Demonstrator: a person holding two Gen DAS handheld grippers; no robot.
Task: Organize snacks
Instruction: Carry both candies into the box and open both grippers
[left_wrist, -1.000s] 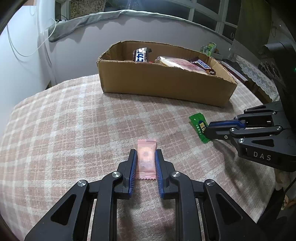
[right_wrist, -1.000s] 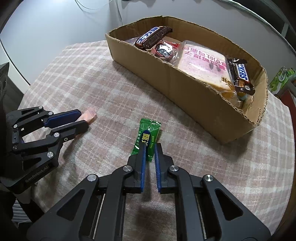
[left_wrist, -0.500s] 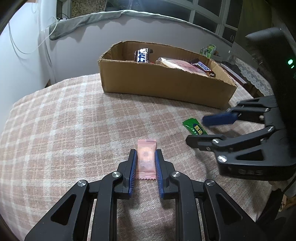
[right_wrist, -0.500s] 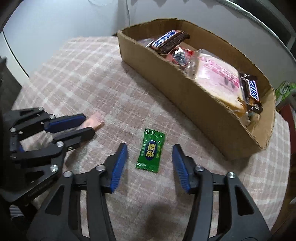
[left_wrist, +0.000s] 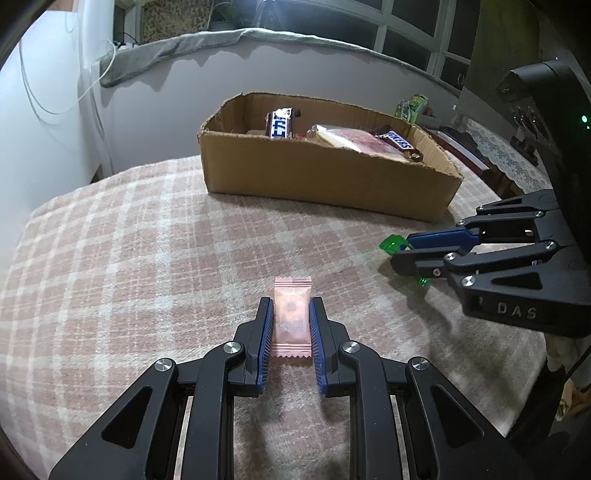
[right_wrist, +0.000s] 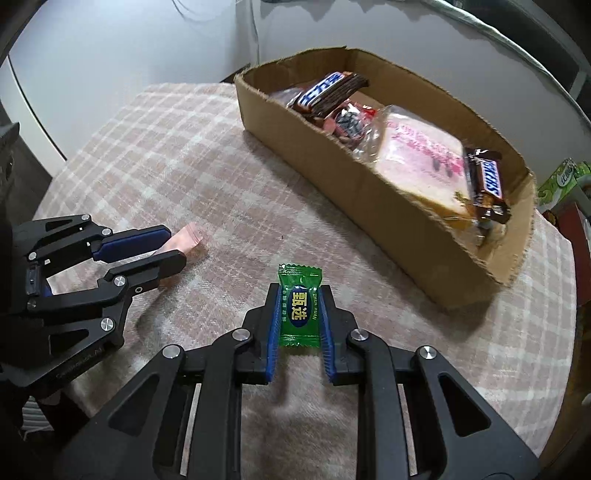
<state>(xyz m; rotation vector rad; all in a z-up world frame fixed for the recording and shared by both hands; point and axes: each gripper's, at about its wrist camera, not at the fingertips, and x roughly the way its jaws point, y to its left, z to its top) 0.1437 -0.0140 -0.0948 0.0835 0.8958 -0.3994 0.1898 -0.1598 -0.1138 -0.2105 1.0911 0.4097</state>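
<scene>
— Right now we are pinching the pink candy packet (left_wrist: 292, 320) with the left gripper (left_wrist: 291, 334), its fingers (left_wrist: 266, 334) pressing both long edges while the packet is lying flat on the plaid-covered counter (left_wrist: 147, 258). Are we doing the same on the other side?

— Nearly. We are closing the right gripper (right_wrist: 299, 326) on the green candy packet (right_wrist: 299, 305); the packet is sitting between the fingers (right_wrist: 272, 332), and they look to be touching its sides already. It too is resting on the counter, in front of the cardboard box (right_wrist: 369, 192).

— How are we expecting these to handle?

— We are judging both as very light, with a crinkly, slick wrapper around one small hard sweet. The film is likely to buckle or slide, so we are taking hold across the middle, where the sweet gives the fingers something firm, and not at the crimped ends.

— And the destination?

— We are aiming for the cardboard box, which is already holding chocolate bars (right_wrist: 330, 92) and a wrapped bread slice (right_wrist: 424, 162). A loose pinch could drop a packet on the way over the box wall.
</scene>
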